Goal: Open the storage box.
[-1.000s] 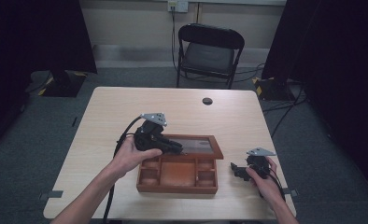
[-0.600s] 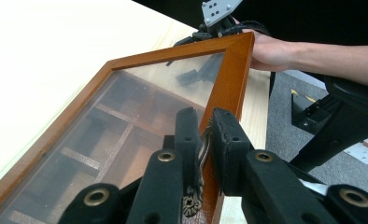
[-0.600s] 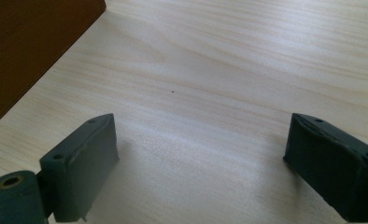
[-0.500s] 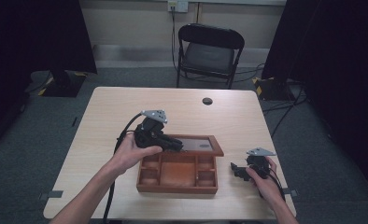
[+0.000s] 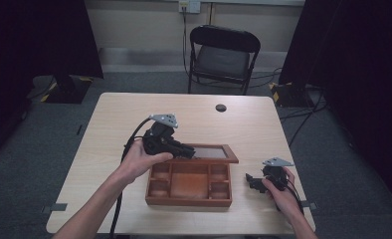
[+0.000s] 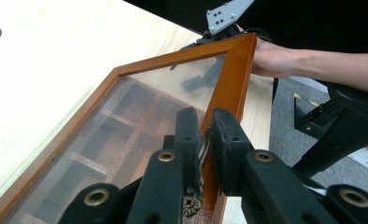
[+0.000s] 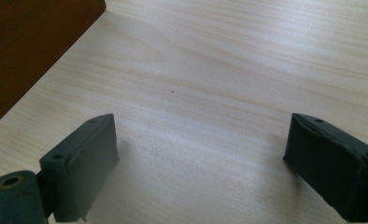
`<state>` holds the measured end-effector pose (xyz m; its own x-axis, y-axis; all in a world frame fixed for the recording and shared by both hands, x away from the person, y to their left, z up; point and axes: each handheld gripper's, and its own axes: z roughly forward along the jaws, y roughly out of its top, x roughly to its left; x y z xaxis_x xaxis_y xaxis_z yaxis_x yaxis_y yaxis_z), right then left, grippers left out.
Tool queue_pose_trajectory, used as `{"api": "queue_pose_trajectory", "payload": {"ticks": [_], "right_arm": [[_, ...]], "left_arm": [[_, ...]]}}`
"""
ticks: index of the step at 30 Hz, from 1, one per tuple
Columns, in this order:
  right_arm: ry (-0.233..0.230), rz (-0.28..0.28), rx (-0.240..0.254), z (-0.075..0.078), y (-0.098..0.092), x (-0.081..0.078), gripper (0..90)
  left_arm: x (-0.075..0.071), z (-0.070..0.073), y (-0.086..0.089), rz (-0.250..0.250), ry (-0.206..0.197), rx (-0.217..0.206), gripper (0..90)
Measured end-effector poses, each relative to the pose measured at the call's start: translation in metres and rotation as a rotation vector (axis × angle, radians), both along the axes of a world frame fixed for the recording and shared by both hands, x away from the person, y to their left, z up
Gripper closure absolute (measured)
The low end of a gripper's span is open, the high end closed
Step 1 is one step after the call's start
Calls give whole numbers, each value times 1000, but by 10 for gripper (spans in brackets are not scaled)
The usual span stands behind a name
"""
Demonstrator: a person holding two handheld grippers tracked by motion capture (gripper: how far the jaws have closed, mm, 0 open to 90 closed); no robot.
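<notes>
- The left gripper has its jaws squeezed nearly together on the front edge of the glass lid of the wooden box, so it's got a proper pinch on it.
- In the left gripper view the two black fingers clamp the lid's frame right where a small brass clasp sits. I think the clasp is between the pads too, but it's mostly tucked behind the jaw, so can't say for sure.
- The lid is lifted and tilted, hinged along the box's far side. Through the glass you can see the box's compartments below.
- The box sits on the light wooden table, toward the near edge and roughly in the middle, with its divided tray open to the camera above.
- The right gripper is well apart from the lid, just to the right of the box, resting low by the table's near right corner.
- Its jaws are spread wide with nothing between them. The right gripper view has bare tabletop between the two fingers, and a corner of the box's side wall at top left.
</notes>
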<state>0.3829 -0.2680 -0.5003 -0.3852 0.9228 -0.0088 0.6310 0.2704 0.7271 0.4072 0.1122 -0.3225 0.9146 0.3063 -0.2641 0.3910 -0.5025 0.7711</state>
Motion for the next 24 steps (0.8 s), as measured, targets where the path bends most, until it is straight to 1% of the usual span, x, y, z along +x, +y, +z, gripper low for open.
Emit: {"api": "queue_pose_trajectory", "payload": {"ticks": [2,3,4,5,7,13,15,16,18,19,24], "right_arm": [[0,0,0,0,0,0,86],[0,0,0,0,0,0,86],[0,0,0,0,0,0,86],[0,0,0,0,0,0,86],[0,-1,0,0,0,0,86],[0,-1,0,0,0,0,85],[0,-1,0,0,0,0,85],[0,-1,0,0,0,0,85],[0,-1,0,0,0,0,85],[0,-1,0,0,0,0,85],[0,-1,0,0,0,0,85]], "left_arm": [[0,2,0,6,-6,8,812],[1,2,-1,6,-8,5,813],[2,3,0,0,-12,11,813],[2,3,-1,3,-17,1,814],[3,6,-1,6,-27,12,815],[6,8,-1,9,-25,12,816],[6,8,-1,11,-30,8,817],[7,9,0,4,-28,7,817],[7,9,-1,11,-33,1,819],[8,12,-1,13,-41,15,819],[9,13,-1,16,-47,0,822]]}}
